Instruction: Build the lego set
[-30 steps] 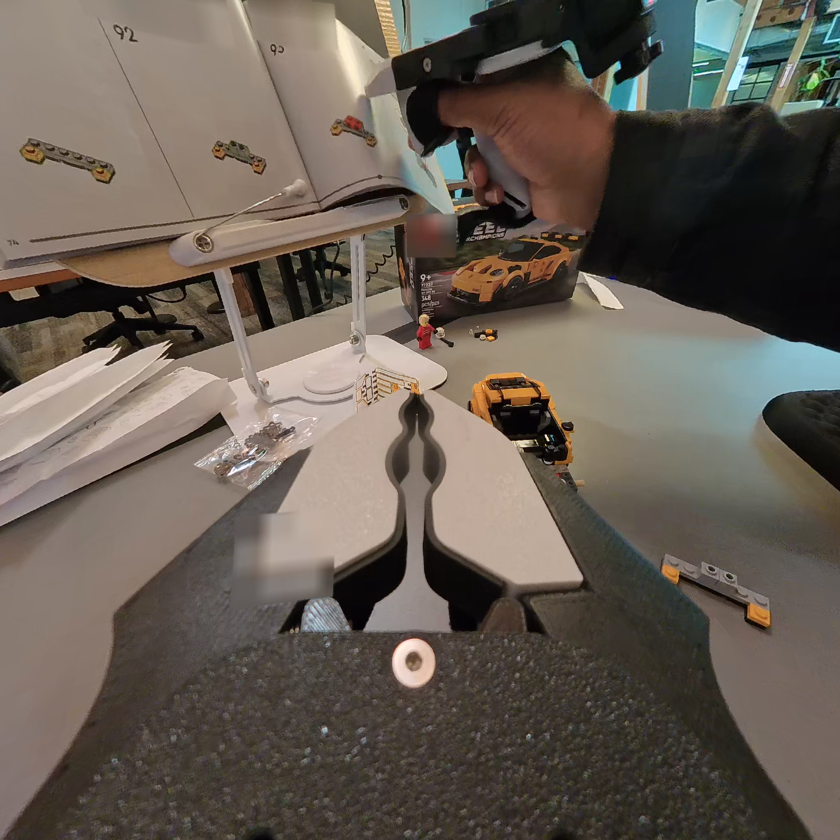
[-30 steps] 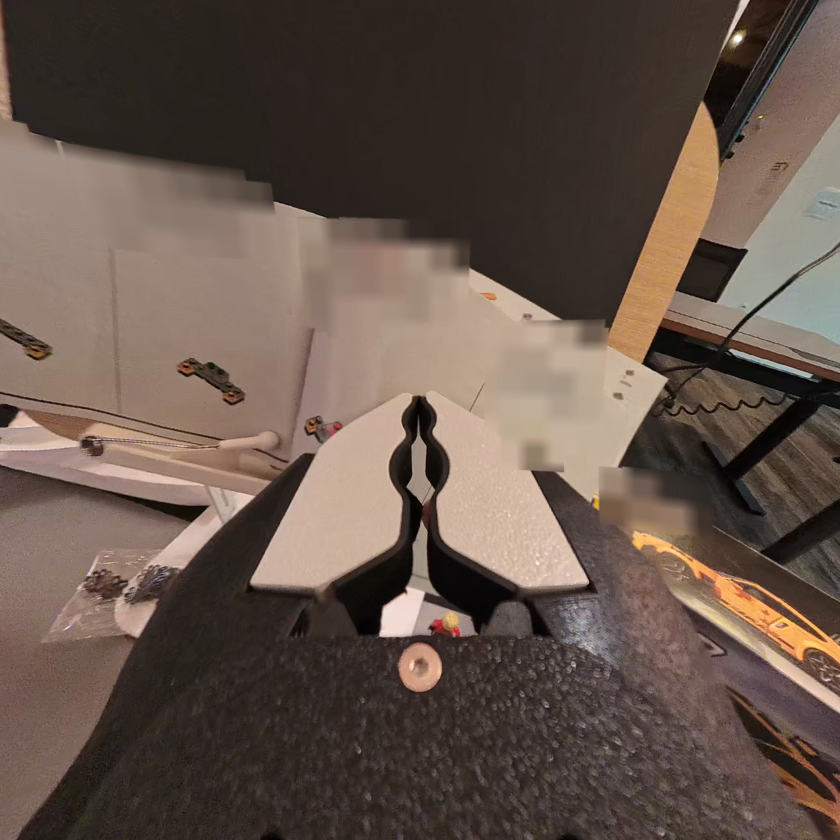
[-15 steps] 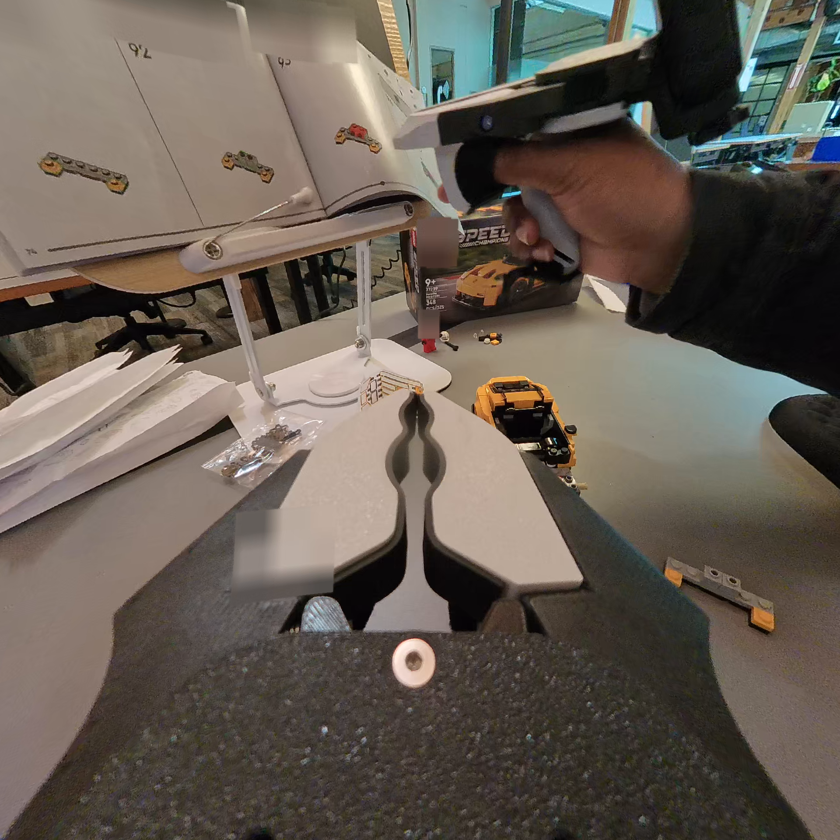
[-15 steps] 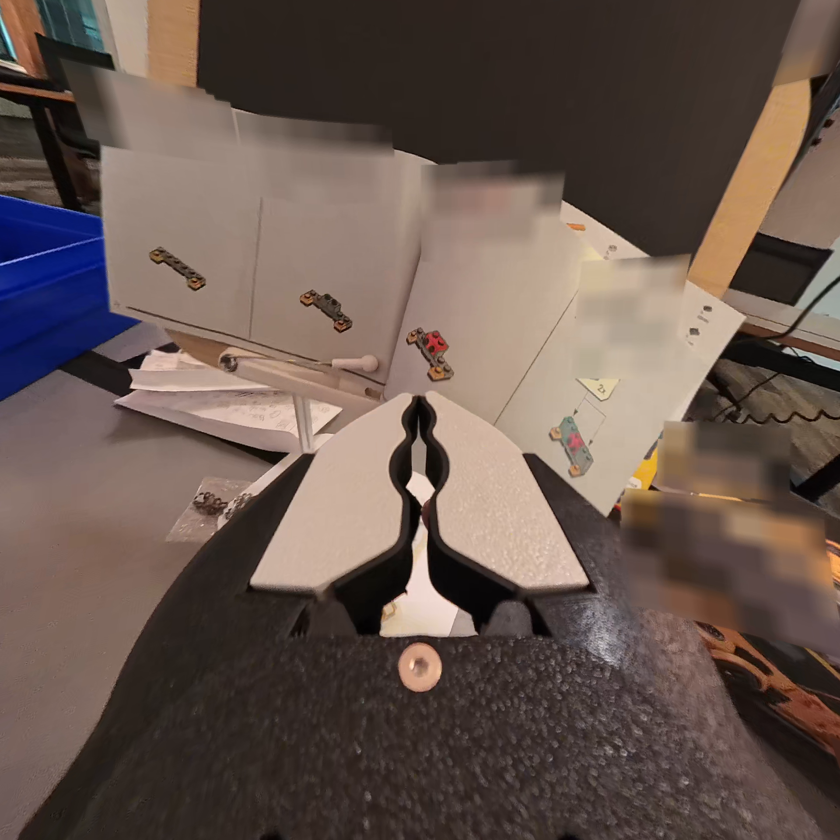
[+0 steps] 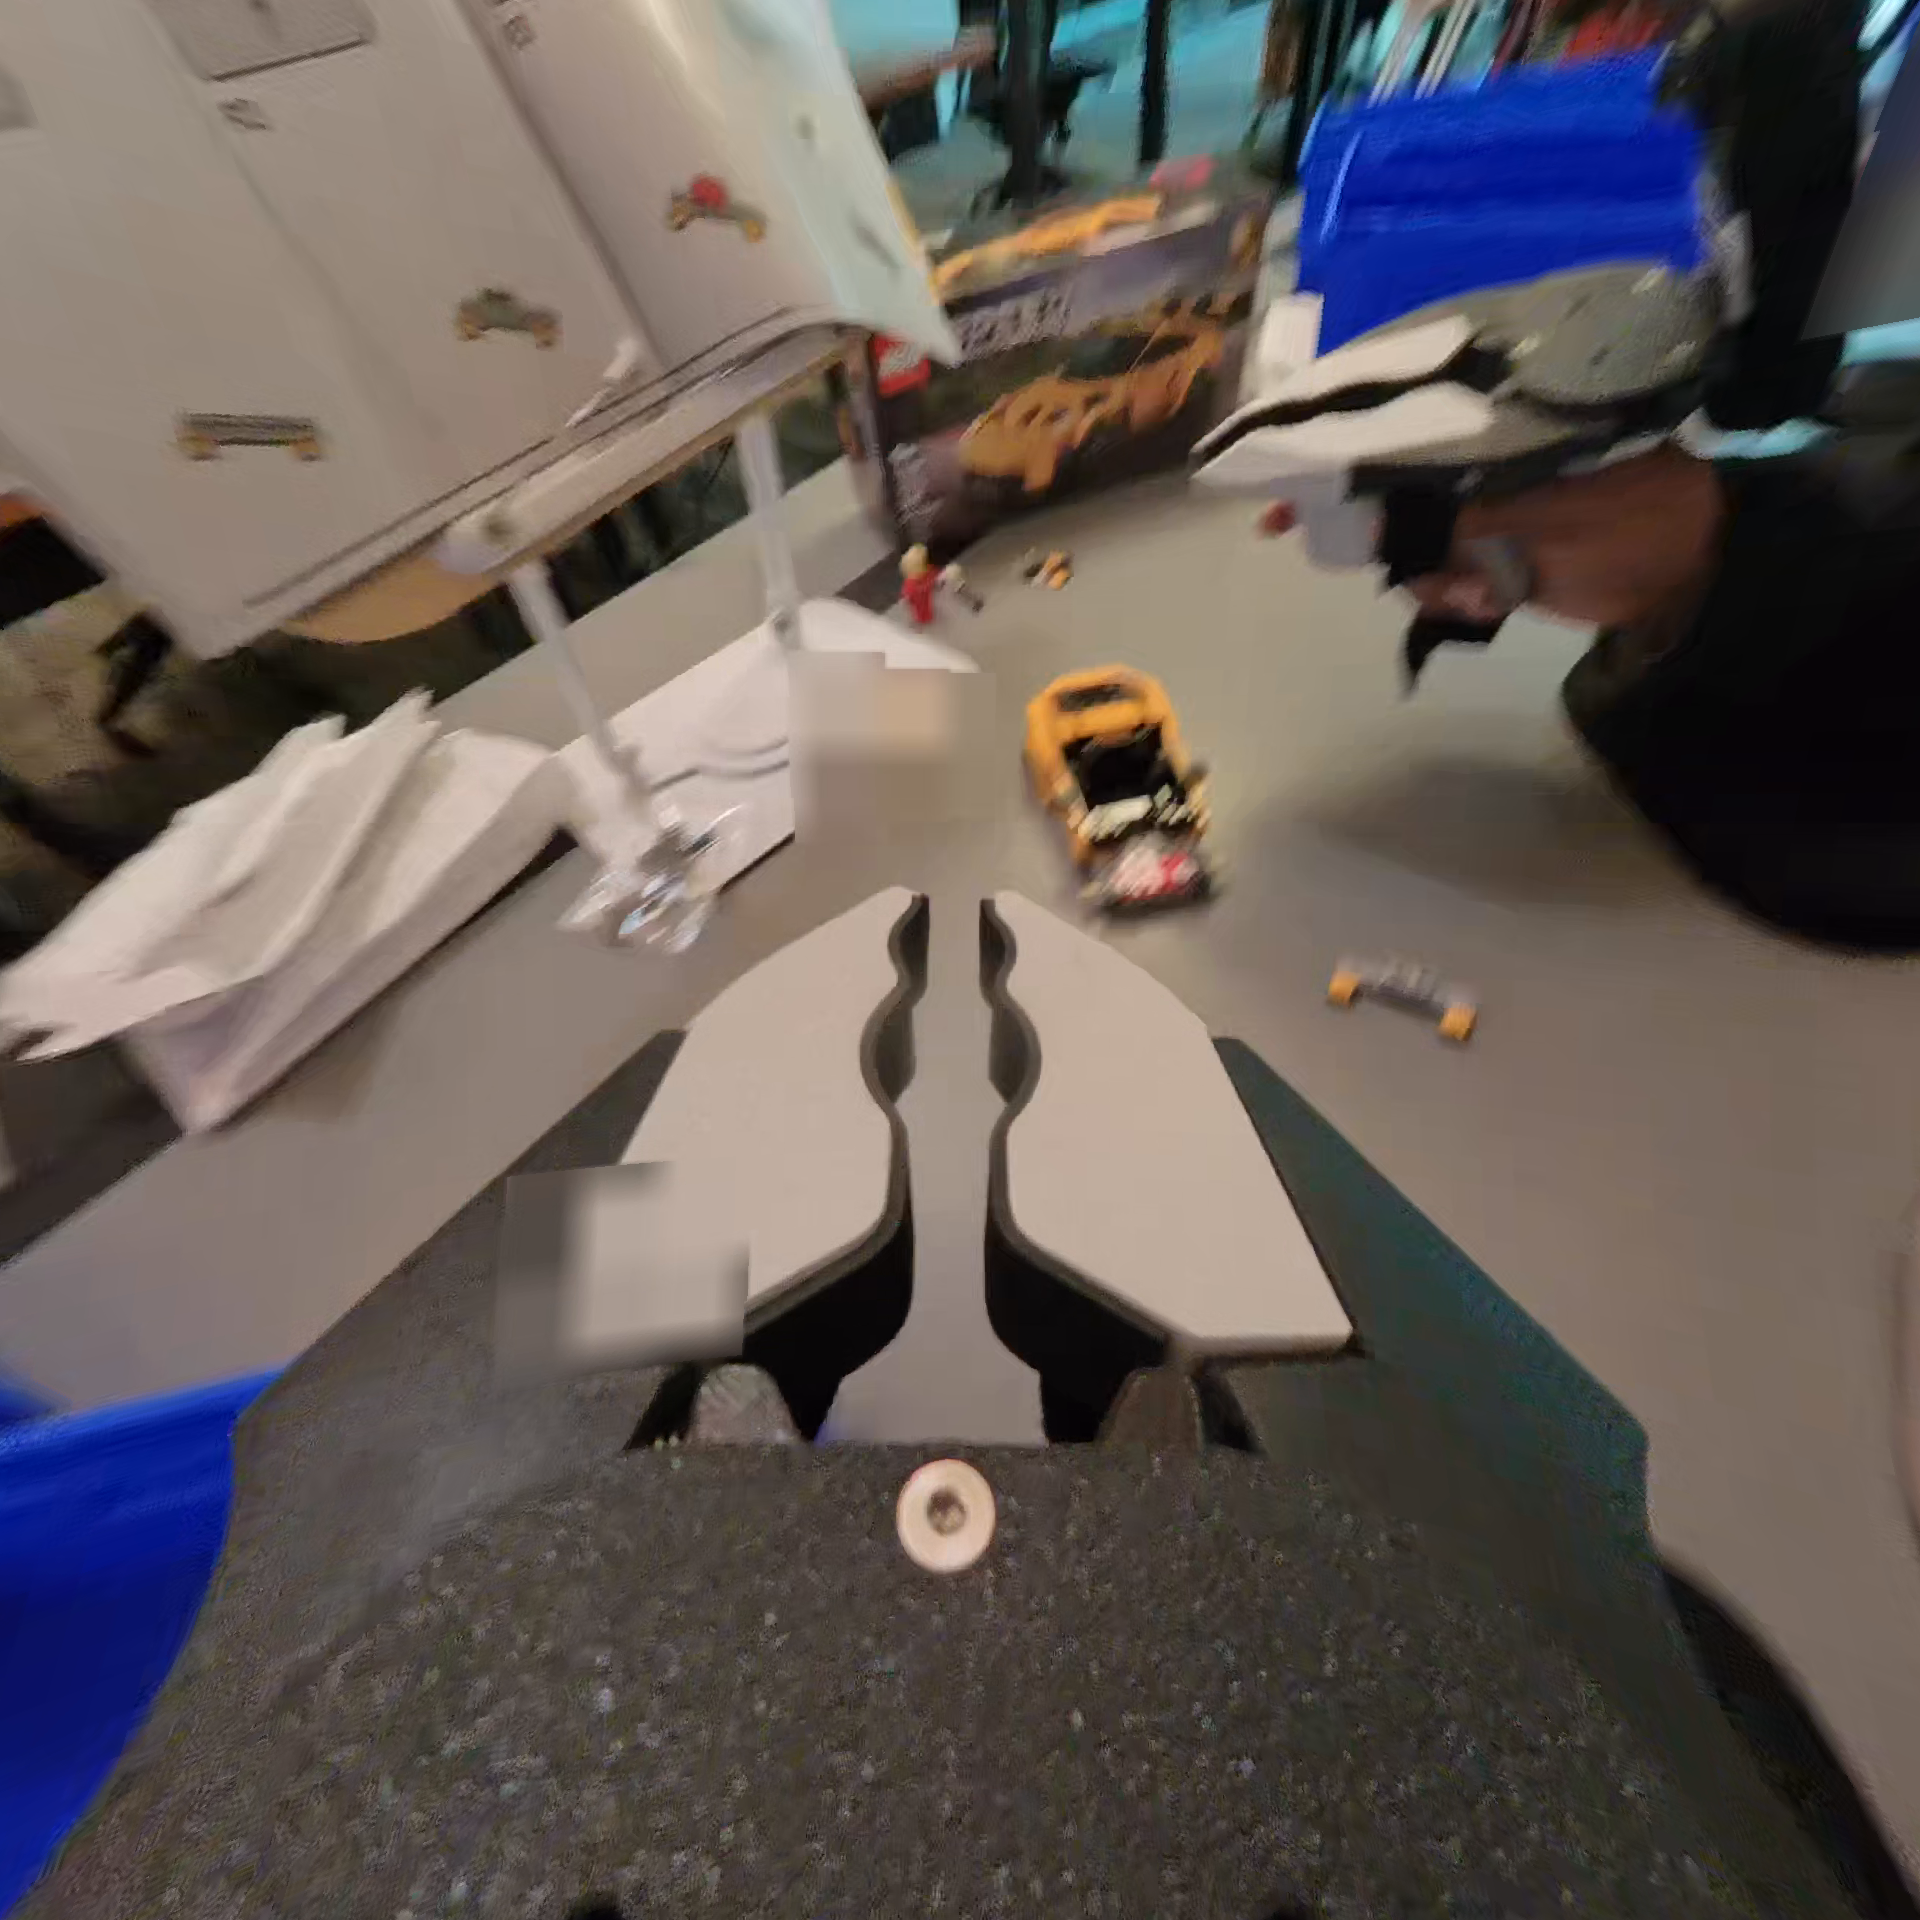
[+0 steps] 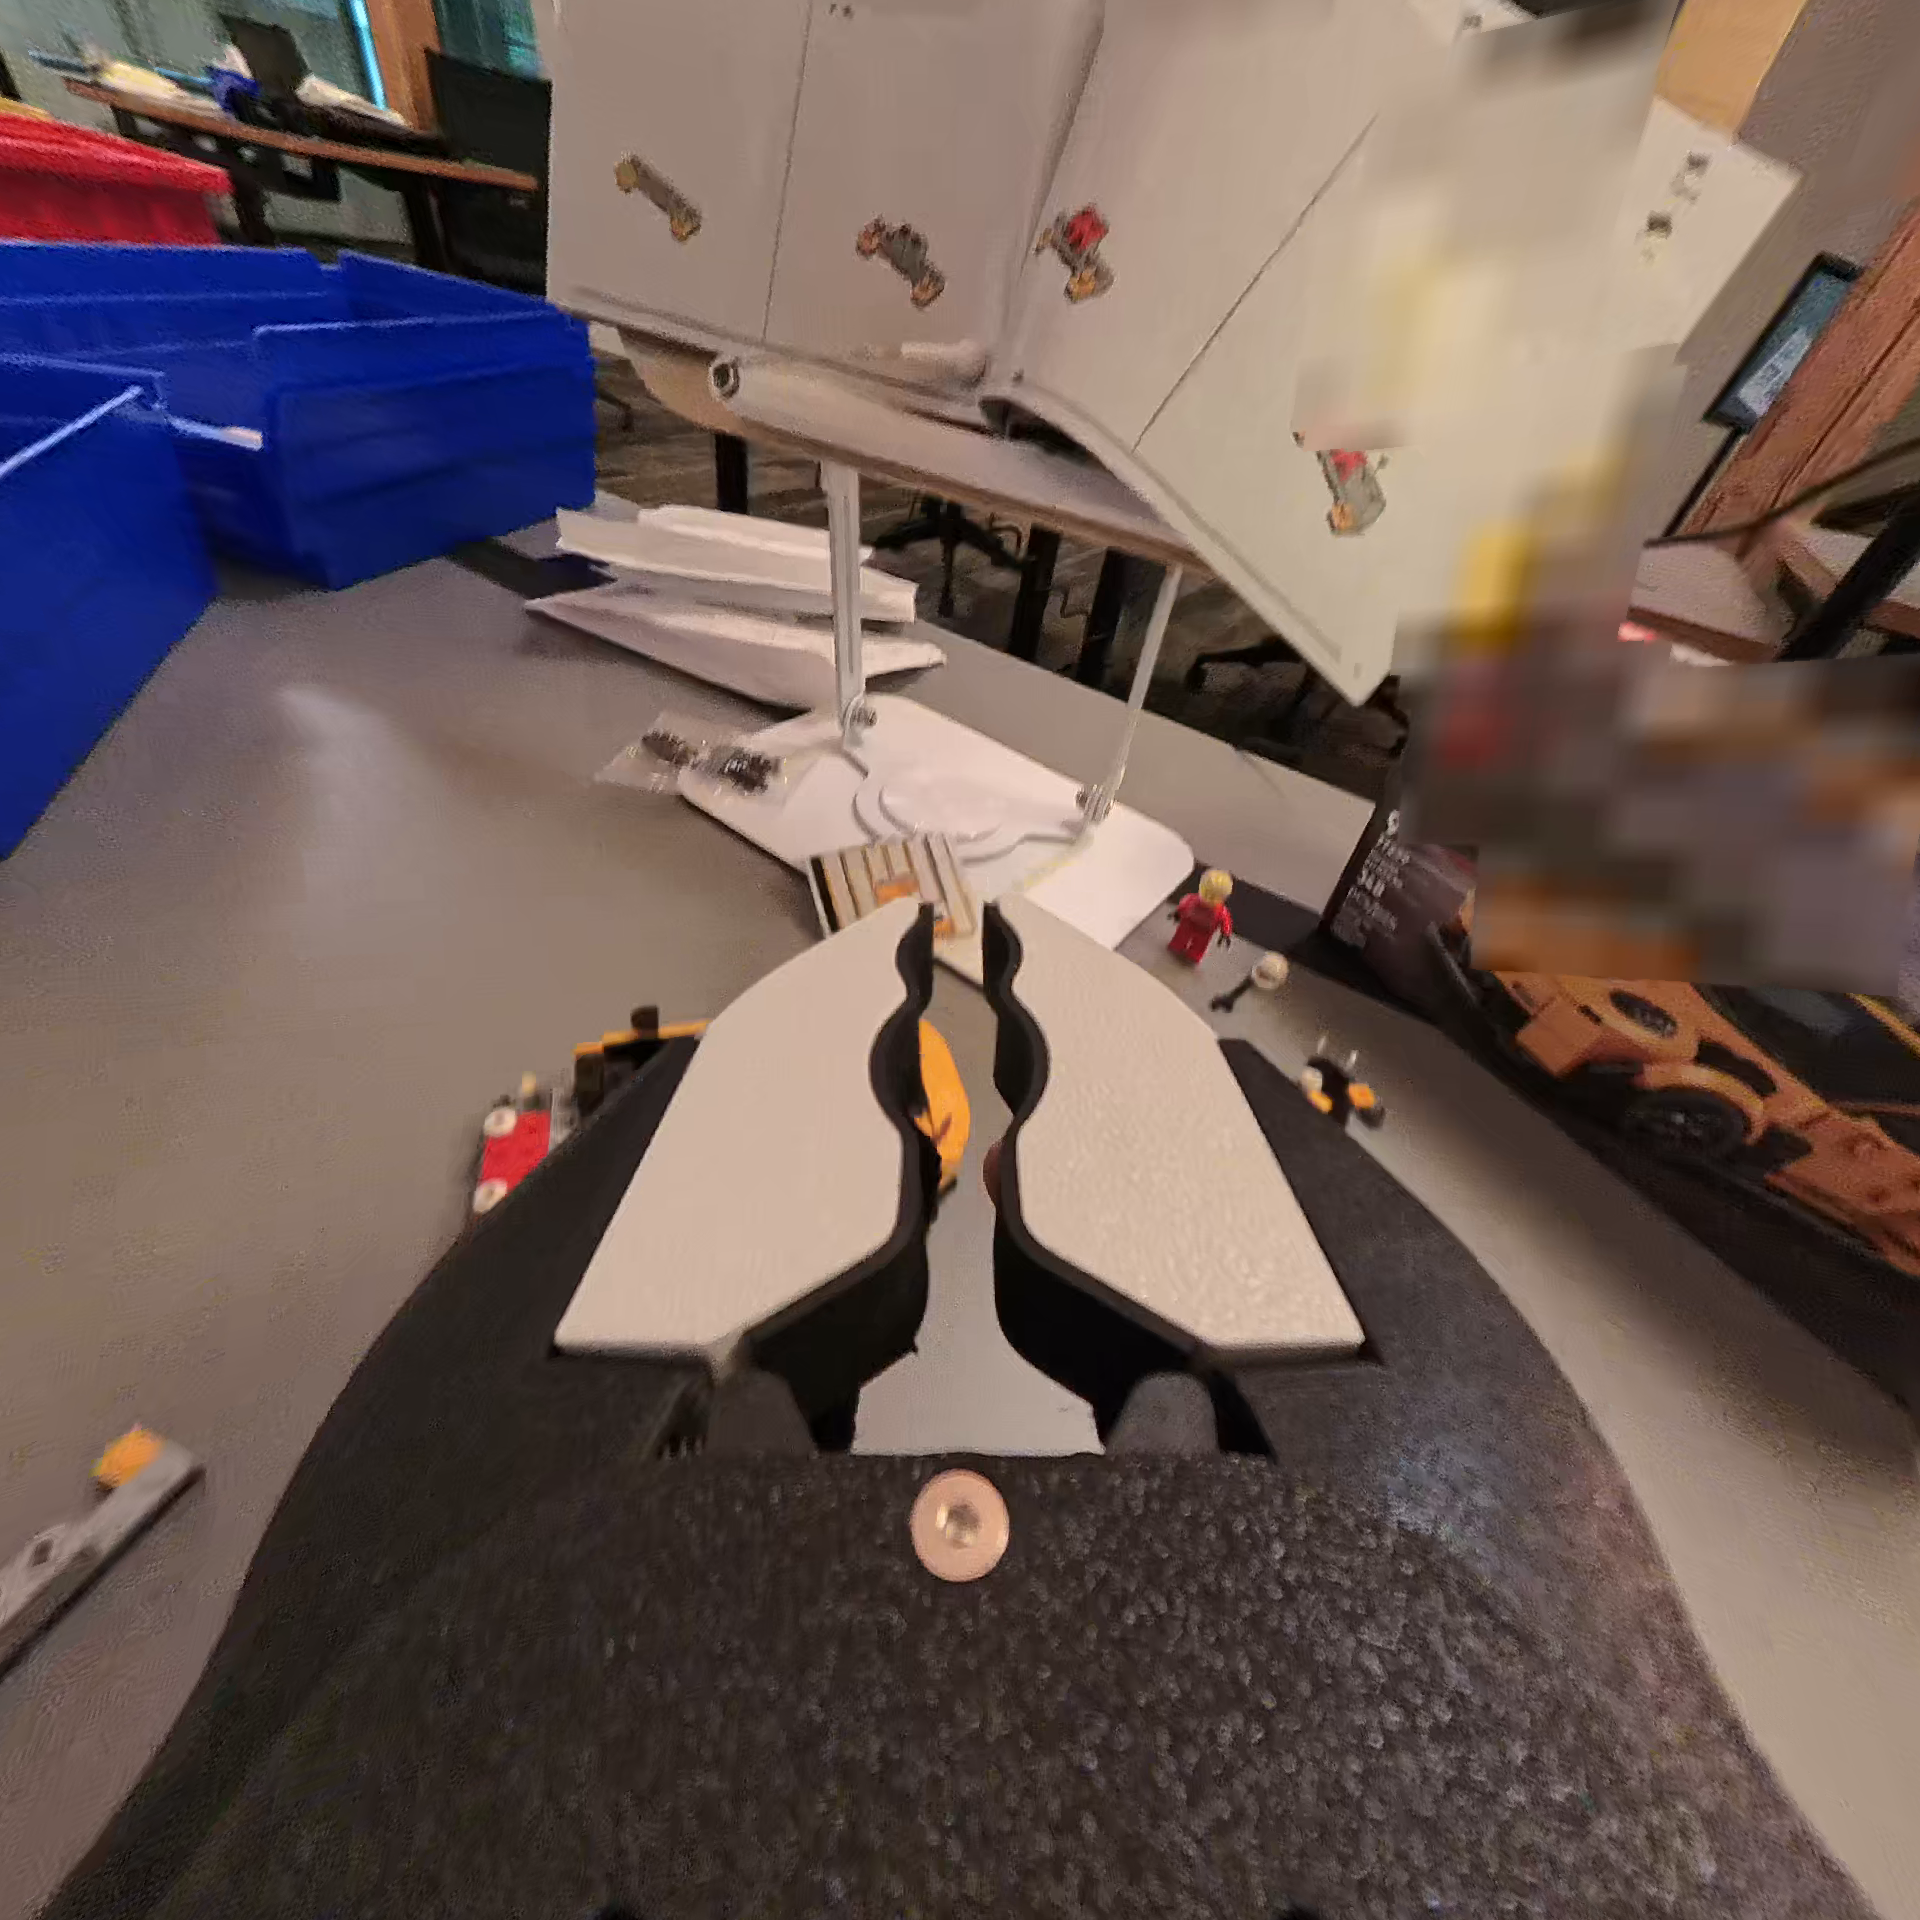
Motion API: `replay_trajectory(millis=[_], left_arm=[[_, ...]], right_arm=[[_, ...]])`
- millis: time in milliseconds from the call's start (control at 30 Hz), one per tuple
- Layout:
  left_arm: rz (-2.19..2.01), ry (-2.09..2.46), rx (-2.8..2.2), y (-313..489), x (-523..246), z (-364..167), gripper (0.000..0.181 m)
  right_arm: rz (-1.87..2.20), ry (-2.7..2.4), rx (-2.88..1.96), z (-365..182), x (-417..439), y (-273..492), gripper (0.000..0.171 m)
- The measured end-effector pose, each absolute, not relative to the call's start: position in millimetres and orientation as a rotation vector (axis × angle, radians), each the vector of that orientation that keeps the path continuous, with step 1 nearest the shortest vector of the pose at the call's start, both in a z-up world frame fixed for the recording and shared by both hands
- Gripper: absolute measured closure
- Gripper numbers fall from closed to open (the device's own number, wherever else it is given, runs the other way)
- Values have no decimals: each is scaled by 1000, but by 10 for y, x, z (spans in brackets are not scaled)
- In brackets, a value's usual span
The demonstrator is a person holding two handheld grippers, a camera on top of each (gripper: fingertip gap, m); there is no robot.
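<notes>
The partly built orange Lego car [image 5: 1117, 790] stands on the grey table [image 5: 1455, 1195], ahead and slightly right of my left gripper [image 5: 951, 906], which is slightly open and empty above the table. A grey plate with orange ends [image 5: 1403, 997] lies to the right of it. My right gripper [image 6: 954, 914] is slightly open and empty, with the car [image 6: 940, 1101] mostly hidden behind its fingers. The grey plate [image 6: 83, 1527] lies at that view's lower left. The right gripper [image 5: 1351, 416] also shows in the left wrist view, held in a hand at upper right.
The instruction booklet [image 6: 935, 187] sits open on a white stand [image 6: 935, 810]. A red minifigure [image 6: 1200, 920], small loose parts [image 6: 1340, 1086], a bag of parts [image 6: 707, 764] and the set's box [image 6: 1662, 1091] are on the table. Blue bins [image 6: 312, 416] stand at the left, white paper bags [image 5: 260, 904] beside the stand. My hands' fingertips stand some 25 cm from each other. It is some 20 cm from my right tips to the red minifigure [image 6: 1200, 920].
Both grippers went from shut to slightly open. The right gripper swung away from the booklet and down over the car. The left gripper pulled back and the view is blurred by motion.
</notes>
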State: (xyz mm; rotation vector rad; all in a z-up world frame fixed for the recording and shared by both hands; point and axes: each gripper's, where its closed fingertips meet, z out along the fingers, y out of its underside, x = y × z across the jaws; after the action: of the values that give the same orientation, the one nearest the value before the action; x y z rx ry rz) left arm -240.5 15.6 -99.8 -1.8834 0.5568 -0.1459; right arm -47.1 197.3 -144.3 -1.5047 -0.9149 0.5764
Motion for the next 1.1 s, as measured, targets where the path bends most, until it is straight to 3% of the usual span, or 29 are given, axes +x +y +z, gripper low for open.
replay_trajectory(millis=[100, 267, 567, 1100], left_arm=[[21, 744, -2079, -189, -2987, -1080, 173], [-28, 1100, -2505, -732, -3814, -1861, 164], [-236, 1322, -2837, -1000, -4143, -2609, 152], [-278, 1319, -2876, -967, -4226, -2609, 164]], right_arm=[[606, -913, -1536, -1578, -305, 1934, 163], [664, -879, -1559, -1631, -251, 1937, 163], [646, -914, -1561, -1698, -270, 1926, 164], [662, -935, -1586, -1797, -279, 1932, 164]])
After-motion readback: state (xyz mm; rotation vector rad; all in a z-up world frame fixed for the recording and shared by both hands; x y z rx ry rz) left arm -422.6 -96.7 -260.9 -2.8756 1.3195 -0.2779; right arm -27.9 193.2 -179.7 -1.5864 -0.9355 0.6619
